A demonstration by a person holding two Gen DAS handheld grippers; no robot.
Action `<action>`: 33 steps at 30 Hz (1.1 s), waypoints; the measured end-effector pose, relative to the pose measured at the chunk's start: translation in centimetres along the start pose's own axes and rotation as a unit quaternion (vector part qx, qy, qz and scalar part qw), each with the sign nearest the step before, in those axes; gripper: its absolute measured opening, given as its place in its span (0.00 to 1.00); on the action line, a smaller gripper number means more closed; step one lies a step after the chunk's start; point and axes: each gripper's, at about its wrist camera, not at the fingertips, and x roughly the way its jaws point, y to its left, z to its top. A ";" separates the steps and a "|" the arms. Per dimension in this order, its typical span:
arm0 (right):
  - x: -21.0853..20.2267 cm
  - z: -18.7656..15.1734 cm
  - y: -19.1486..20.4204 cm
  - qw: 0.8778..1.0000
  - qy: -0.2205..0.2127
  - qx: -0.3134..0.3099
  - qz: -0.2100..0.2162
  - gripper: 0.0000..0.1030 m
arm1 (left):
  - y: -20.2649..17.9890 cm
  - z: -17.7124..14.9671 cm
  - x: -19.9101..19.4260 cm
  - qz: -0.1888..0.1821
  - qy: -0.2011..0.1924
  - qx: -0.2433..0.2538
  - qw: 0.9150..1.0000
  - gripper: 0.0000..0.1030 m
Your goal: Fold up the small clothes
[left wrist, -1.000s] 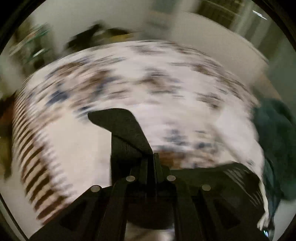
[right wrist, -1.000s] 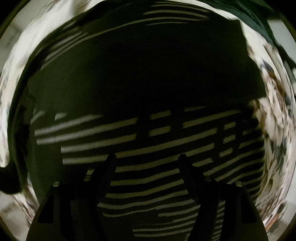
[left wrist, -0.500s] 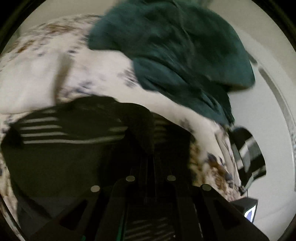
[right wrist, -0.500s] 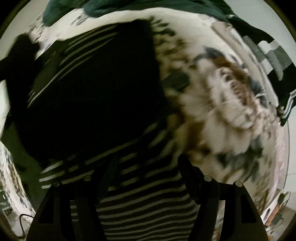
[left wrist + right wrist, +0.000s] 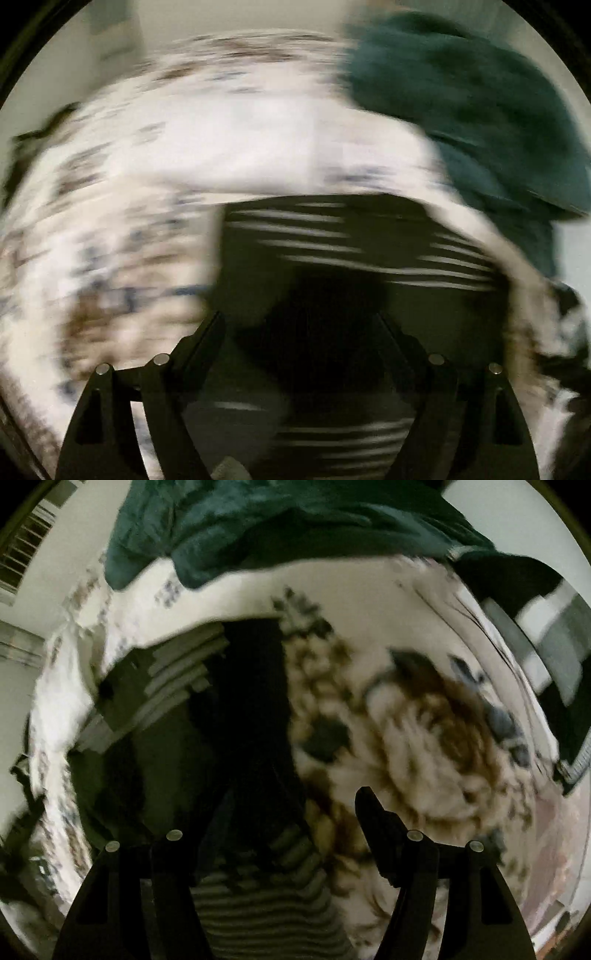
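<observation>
One dark striped garment [image 5: 184, 709] is my concern, lying flat on the floral bed cover [image 5: 424, 720]. From my right claw [image 5: 280, 812] it lies at about eleven o'clock, its near striped hem running right under the fingers, its long axis going away from me toward twelve. From my left claw [image 5: 299, 325] the same garment [image 5: 351, 243] sits dead ahead at twelve, filling the space between the fingers, stripes running crosswise. I judge the left claw the nearer to the cloth's middle, the right nearer to its edge.

Both claws are spread wide with nothing pinched in either; the cloth merely passes beneath them. Heavy blur in the left view leaves me unable to say whether the fingers touch the fabric.

A teal blanket [image 5: 295, 528] is heaped at twelve o'clock in the right view, at two in the left [image 5: 480, 110]. Another striped piece [image 5: 546, 635] hangs off the bed at two o'clock.

Half a second ago the left claw was pressed shut on the garment; now it has let go. The right claw has stayed open, and the garment looks narrower, doubled over.
</observation>
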 end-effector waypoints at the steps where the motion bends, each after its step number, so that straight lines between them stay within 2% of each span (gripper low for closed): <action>1: -0.8 0.1 1.2 1.000 -0.002 -0.001 0.004 0.68 | 2.4 -0.1 0.5 0.029 0.006 -0.017 0.999 0.78; 2: -0.8 2.0 0.6 1.000 -0.004 -0.002 0.007 0.68 | 5.1 -0.3 1.2 0.063 0.015 -0.038 0.997 0.78; 3: -1.6 0.2 1.1 1.000 -0.007 -0.003 0.007 0.68 | 6.8 -0.4 1.7 0.083 0.022 -0.054 0.995 0.78; 5: -1.5 2.5 0.9 1.000 -0.014 -0.014 0.006 0.68 | 10.0 -1.0 2.7 0.114 0.031 -0.090 0.989 0.79; 7: 0.9 2.0 1.9 0.999 -0.012 -0.033 -0.008 0.68 | 11.3 -1.3 3.5 0.127 0.036 -0.111 0.985 0.79; 8: 1.5 3.4 1.4 0.999 -0.003 -0.043 -0.028 0.68 | 11.7 -1.3 3.9 0.126 0.038 -0.119 0.984 0.79; 9: 2.0 4.3 0.8 0.998 0.003 -0.050 -0.040 0.62 | 11.7 -1.3 4.3 0.125 0.040 -0.123 0.984 0.79; 10: 2.7 5.0 0.7 0.997 0.008 -0.060 -0.058 0.28 | 11.8 -1.3 4.6 0.124 0.042 -0.123 0.984 0.79; 11: 2.9 5.2 0.6 0.994 0.007 -0.069 -0.080 0.10 | 11.5 -1.2 5.0 0.120 0.044 -0.121 0.984 0.79; 12: 2.6 5.1 0.6 0.993 0.001 -0.079 -0.093 0.11 | 11.0 -1.0 5.4 0.115 0.045 -0.115 0.986 0.79; 14: -0.1 5.8 -0.8 0.992 -0.023 -0.080 -0.091 0.10 | 9.9 -0.6 6.1 0.105 0.047 -0.097 0.989 0.79; 17: -3.5 5.8 -4.1 0.995 -0.038 -0.039 -0.080 0.10 | 8.5 -0.2 7.1 0.096 0.050 -0.071 0.992 0.79; 19: -5.5 6.6 -7.2 0.994 -0.049 -0.026 -0.098 0.10 | 7.7 0.2 7.6 0.090 0.052 -0.063 0.993 0.79; 23: -5.4 7.7 -10.3 0.995 -0.034 0.014 -0.098 0.10 | 6.7 0.8 9.4 0.089 0.061 -0.047 0.993 0.79; 27: -5.9 8.8 -12.2 0.992 -0.041 0.029 -0.115 0.10 | 6.3 1.0 11.3 0.094 0.074 -0.034 0.992 0.79; 29: -3.6 8.6 -11.4 0.992 -0.011 0.031 -0.125 0.10 | 6.0 1.0 12.6 0.103 0.081 -0.020 0.991 0.79; 30: -2.5 8.3 -10.9 0.992 0.005 0.034 -0.124 0.12 | 5.9 1.0 13.1 0.108 0.087 -0.013 0.990 0.79; 32: -2.9 9.3 -12.9 0.990 0.025 0.049 -0.126 0.25 | 5.7 1.0 13.7 0.113 0.093 0.000 0.989 0.79; 33: -3.3 9.1 -12.5 0.990 0.021 0.054 -0.131 0.37 | 5.6 1.1 13.4 0.113 0.092 0.004 0.989 0.79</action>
